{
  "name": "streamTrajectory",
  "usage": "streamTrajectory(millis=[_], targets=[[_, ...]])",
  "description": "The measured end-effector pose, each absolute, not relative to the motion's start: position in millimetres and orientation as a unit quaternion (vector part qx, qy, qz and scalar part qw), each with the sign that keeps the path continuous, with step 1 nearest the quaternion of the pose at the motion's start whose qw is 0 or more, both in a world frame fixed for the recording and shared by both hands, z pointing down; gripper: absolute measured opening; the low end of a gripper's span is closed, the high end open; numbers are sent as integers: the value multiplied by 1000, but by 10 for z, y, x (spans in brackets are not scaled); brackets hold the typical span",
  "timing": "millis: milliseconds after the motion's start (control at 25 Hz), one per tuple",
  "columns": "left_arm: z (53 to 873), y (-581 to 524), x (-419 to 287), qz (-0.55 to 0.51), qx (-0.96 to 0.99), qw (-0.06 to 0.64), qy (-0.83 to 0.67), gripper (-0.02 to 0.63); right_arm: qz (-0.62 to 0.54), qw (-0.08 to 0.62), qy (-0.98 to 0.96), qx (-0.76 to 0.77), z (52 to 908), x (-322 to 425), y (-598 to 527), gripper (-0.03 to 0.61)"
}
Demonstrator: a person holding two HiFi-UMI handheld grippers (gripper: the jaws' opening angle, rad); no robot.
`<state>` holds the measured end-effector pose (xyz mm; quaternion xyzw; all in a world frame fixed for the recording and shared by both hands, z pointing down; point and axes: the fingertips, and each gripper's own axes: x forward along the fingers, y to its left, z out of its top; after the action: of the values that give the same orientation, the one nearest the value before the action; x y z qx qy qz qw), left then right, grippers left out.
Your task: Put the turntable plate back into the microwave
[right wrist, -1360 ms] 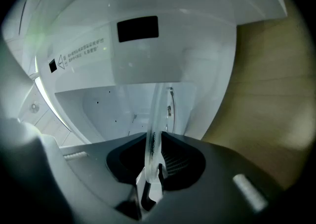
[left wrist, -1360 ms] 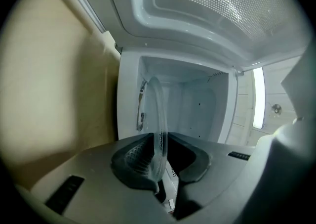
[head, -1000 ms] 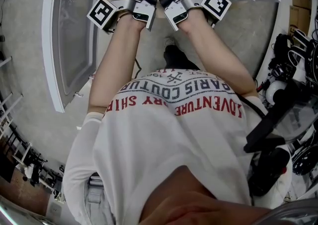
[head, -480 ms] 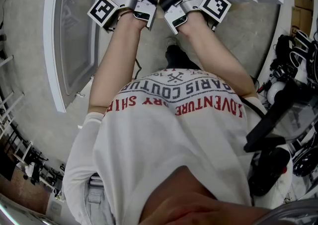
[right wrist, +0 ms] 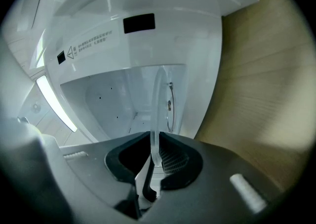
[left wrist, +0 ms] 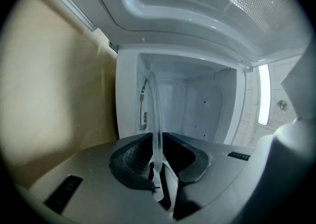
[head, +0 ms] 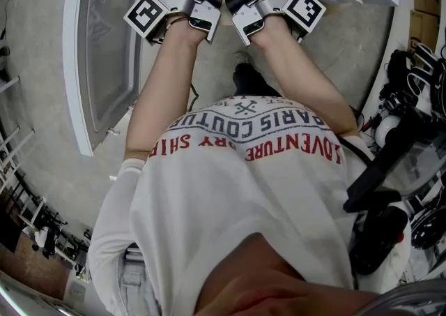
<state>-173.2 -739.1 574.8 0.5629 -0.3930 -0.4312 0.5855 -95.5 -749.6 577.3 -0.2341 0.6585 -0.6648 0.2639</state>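
Beside open door [head: 104, 49], left gripper [left wrist: 158, 181], right gripper [right wrist: 150, 178], jaws clamping turntable plate [left wrist: 156, 119], facing microwave [right wrist: 98, 45]

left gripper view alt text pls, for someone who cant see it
The left gripper is shut on the rim of the clear turntable plate, seen edge-on as a thin upright band. Beyond it lies the open white cavity of the microwave, with a beige panel at left.
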Motion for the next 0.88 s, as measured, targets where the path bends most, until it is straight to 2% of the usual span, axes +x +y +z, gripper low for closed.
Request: streamTrajectory(millis=[520, 880], targets=[[5762, -7273, -1699, -412, 590, 563, -407, 44, -665, 269, 650, -250, 5803, -941, -7562, 44], [5855, -7369, -1754, -420, 568, 571, -418, 34, -671, 254, 648, -255, 5796, -974, -7637, 44]])
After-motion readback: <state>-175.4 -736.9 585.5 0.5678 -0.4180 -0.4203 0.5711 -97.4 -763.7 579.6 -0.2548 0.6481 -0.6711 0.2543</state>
